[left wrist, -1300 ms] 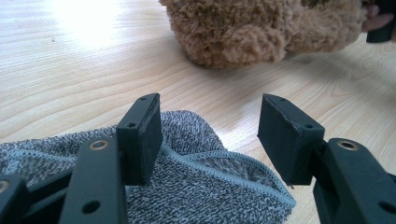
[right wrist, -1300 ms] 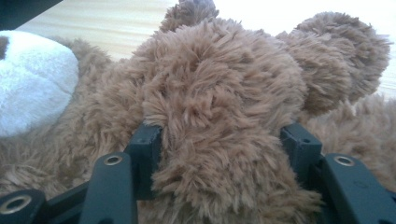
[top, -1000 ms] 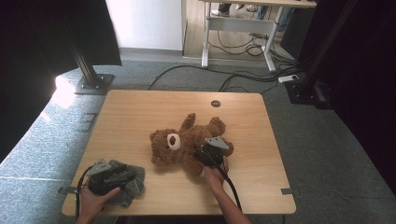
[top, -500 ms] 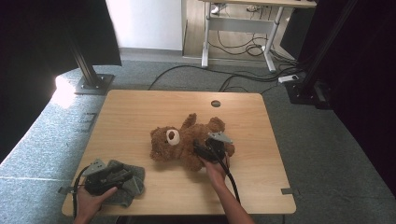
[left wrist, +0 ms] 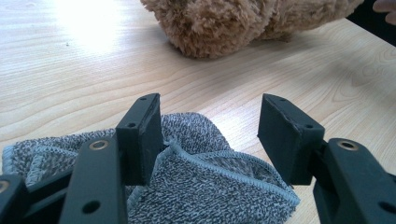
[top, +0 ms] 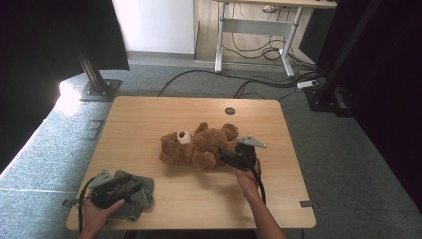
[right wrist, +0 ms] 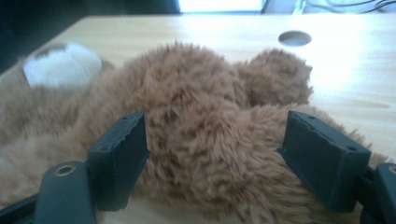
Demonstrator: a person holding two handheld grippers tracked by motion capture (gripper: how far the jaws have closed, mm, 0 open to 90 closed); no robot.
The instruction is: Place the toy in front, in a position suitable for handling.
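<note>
A brown teddy bear (top: 199, 147) lies on its back in the middle of the wooden table (top: 149, 119), white muzzle up. My right gripper (top: 224, 158) points at its lower body from the right. In the right gripper view the jaws of that gripper (right wrist: 215, 121) have just been opening; they stand wide on either side of a furry leg of the bear (right wrist: 196, 93) without pressing it. At the table's near left corner my left gripper (top: 134, 189) rests over a crumpled grey cloth (top: 142, 199). Its jaws (left wrist: 210, 107) stand apart above the cloth (left wrist: 205, 177), and the bear (left wrist: 219, 23) lies beyond.
A round cable hole (top: 229, 110) sits near the table's far edge. Behind the table stand a white-legged desk (top: 254, 30), loose floor cables (top: 259, 84) and black stand bases (top: 97, 89) on grey carpet. The far left of the tabletop is bare wood.
The right gripper's jaws have spread, and the hand has drawn back a little to the right from the bear's leg. The left hand and the cloth have stayed put.
</note>
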